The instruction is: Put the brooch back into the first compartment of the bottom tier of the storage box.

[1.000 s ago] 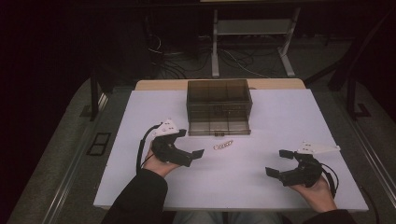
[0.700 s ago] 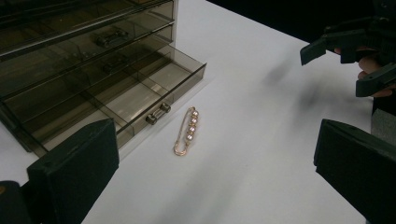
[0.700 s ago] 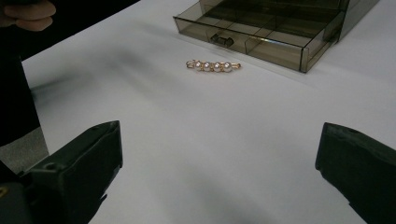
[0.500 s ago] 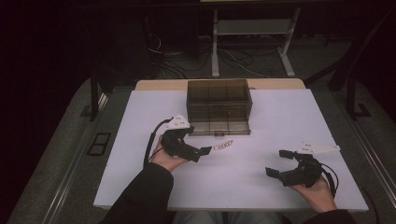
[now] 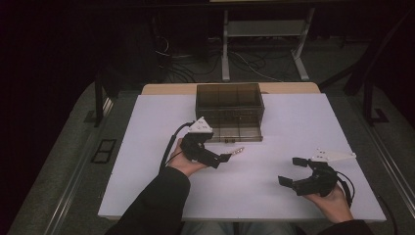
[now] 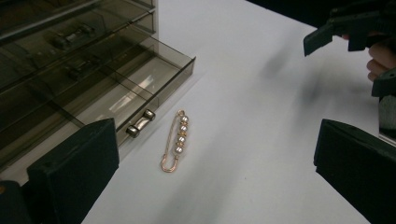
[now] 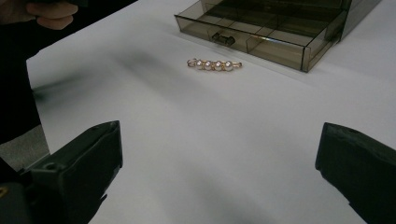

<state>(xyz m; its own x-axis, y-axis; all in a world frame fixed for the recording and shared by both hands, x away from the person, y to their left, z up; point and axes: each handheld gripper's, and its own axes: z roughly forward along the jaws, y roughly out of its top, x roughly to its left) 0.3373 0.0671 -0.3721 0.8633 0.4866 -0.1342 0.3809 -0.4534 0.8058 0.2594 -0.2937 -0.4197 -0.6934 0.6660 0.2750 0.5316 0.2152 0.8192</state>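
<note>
Left gripper near a pearl pin beside an open organiser drawer

A white table (image 5: 147, 147) carries a smoked-plastic drawer box (image 5: 229, 105) at its far middle, with a divided drawer (image 6: 93, 88) pulled out toward the person. The left gripper (image 5: 226, 157) sits close in front of that drawer, jaws spread wide and grasping nothing. The right gripper (image 5: 292, 171) rests well apart near the table's right front, jaws likewise released and empty. Smallest of all, a gold pin with four pearls (image 6: 178, 140) lies flat on the table just beside the drawer's front handle (image 6: 140, 123), between the left gripper's open jaws and clear of both.
</note>
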